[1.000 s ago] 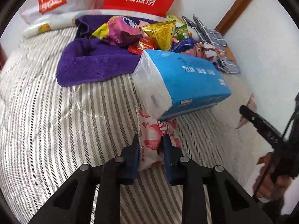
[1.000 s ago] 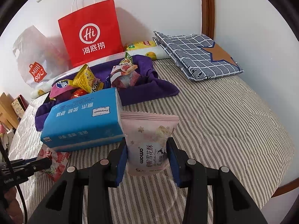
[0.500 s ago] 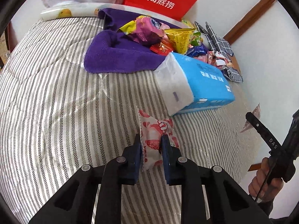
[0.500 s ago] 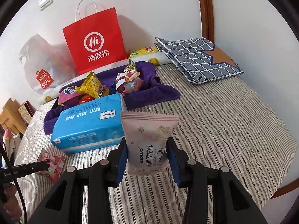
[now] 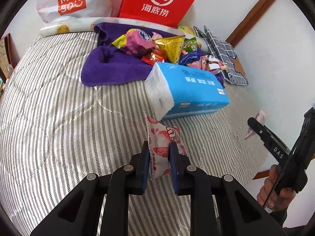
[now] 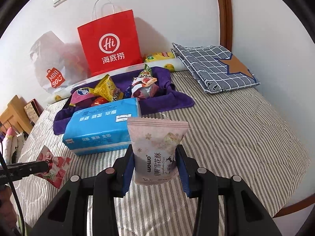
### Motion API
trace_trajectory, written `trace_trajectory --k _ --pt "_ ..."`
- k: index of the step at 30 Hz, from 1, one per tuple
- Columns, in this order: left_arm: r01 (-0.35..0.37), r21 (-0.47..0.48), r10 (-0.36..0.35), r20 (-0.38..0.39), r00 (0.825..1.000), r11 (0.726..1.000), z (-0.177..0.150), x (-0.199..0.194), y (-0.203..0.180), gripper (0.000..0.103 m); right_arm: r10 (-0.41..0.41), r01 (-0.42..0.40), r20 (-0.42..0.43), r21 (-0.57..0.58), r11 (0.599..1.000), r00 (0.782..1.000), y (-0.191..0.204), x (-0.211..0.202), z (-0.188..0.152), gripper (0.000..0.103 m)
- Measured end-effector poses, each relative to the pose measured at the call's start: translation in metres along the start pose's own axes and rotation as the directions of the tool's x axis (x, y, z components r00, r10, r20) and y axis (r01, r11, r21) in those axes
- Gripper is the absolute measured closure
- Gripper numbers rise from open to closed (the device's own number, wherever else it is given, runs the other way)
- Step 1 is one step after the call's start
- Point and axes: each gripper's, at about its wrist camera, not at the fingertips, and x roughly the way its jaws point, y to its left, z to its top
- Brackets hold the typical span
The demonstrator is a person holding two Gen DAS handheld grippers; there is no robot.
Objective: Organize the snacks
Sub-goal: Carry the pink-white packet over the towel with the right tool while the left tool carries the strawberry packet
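Left-wrist footage showed the left gripper [image 5: 159, 153] clamped on a red-and-white strawberry-print snack packet [image 5: 160, 144], its blue pads pressing both sides of the wrapper near the lower half, with the packet's upper end standing up past the fingertips and the whole packet clear of the striped bedspread [image 5: 59, 118] below. Just beyond the packet lay a blue tissue pack [image 5: 189, 90], and behind that a purple towel [image 5: 110, 68] carried a heap of mixed snack bags [image 5: 157, 49]. A red paper bag [image 5: 159, 2] and a white plastic shopping bag [image 5: 72, 0] stood against the wall at the far end, and a folded checked cloth [image 5: 222, 57] lay to the right. At the right edge of this view, the right gripper's black finger and the person's hand [image 5: 275, 188] on its handle were visible. Right-wrist footage showed the right gripper [image 6: 156, 163] closed around a pale pink snowflake-crisp pouch [image 6: 157, 149], held upright between the pads by its lower part, its serrated top edge rising well above the fingers and overlapping the near corner of the tissue pack in the picture. To the lower left of that view, the strawberry packet hung in the tip of the left gripper, above the bedspread and well apart from the pouch.
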Motion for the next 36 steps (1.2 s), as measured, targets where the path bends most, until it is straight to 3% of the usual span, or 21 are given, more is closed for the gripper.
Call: trace_trajectory --k 36 --pt "0.000 -0.004 0.000 0.108 0.994 1.000 -0.001 -0.057 -0.033 0.084 0.042 -0.035 0.101 -0.066 0.997 0.994 0.026 -0.063 0.007 0.064"
